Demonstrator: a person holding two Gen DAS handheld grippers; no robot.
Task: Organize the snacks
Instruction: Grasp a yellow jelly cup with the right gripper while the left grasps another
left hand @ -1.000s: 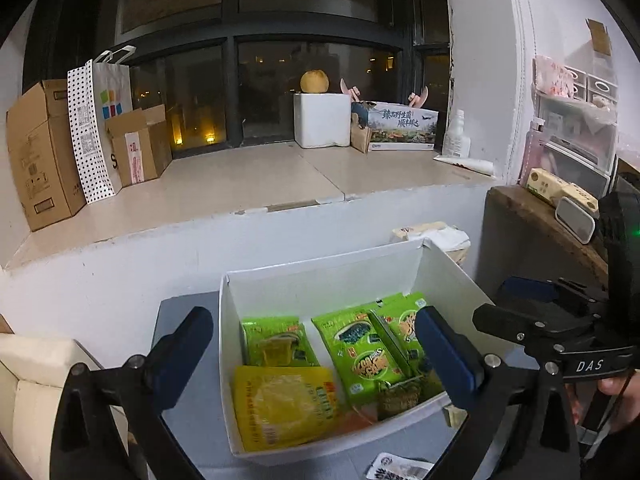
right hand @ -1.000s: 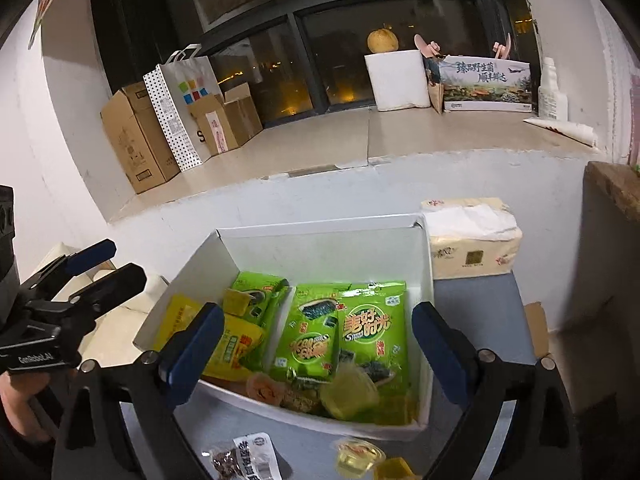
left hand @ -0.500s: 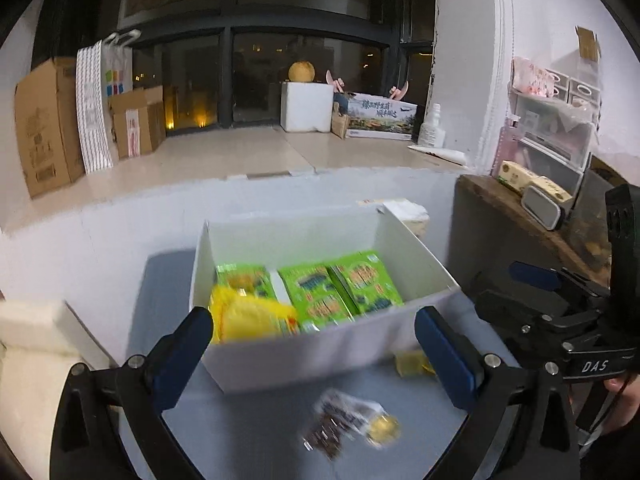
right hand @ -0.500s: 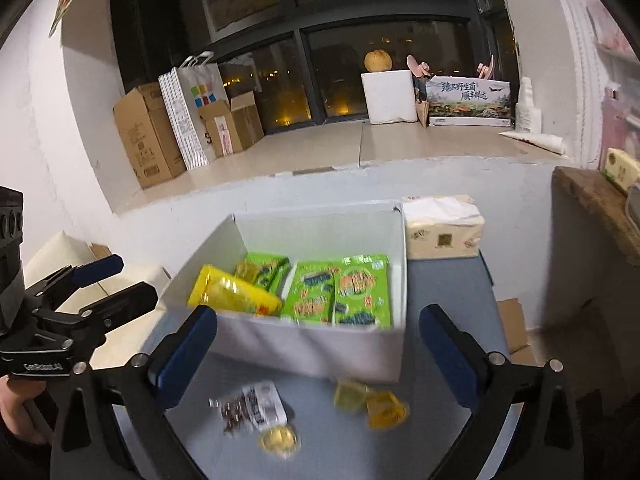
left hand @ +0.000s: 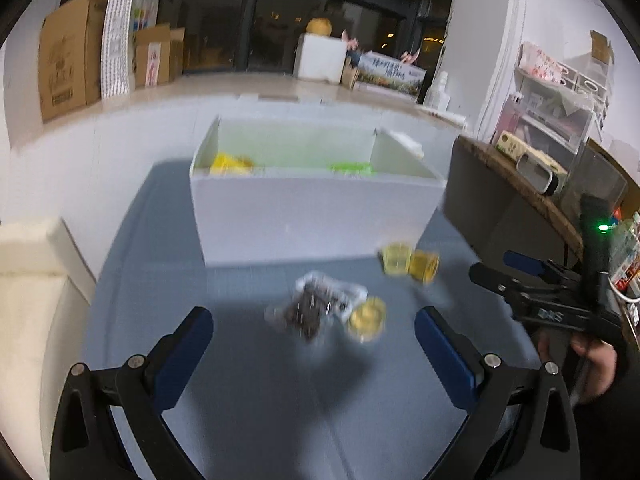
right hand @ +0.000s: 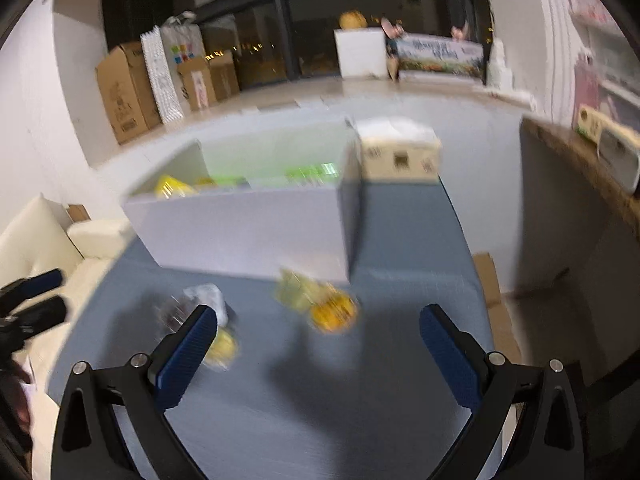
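Note:
A white box holding green and yellow snack packs stands on the blue table. In front of it lie a clear packet of dark snacks, a yellow jelly cup beside it, and two more jelly cups further right. My left gripper is open and empty, low over the table just behind the packet. My right gripper is open and empty, just behind the two cups. Both views are blurred.
A tissue box sits to the right of the white box. A wooden shelf stands on the right, a cream sofa on the left. Cardboard boxes stand on the window ledge behind.
Both grippers pulled back and dropped low. The view went from looking down into the box to its front wall, and the loose packet and jelly cups now lie between the fingers.

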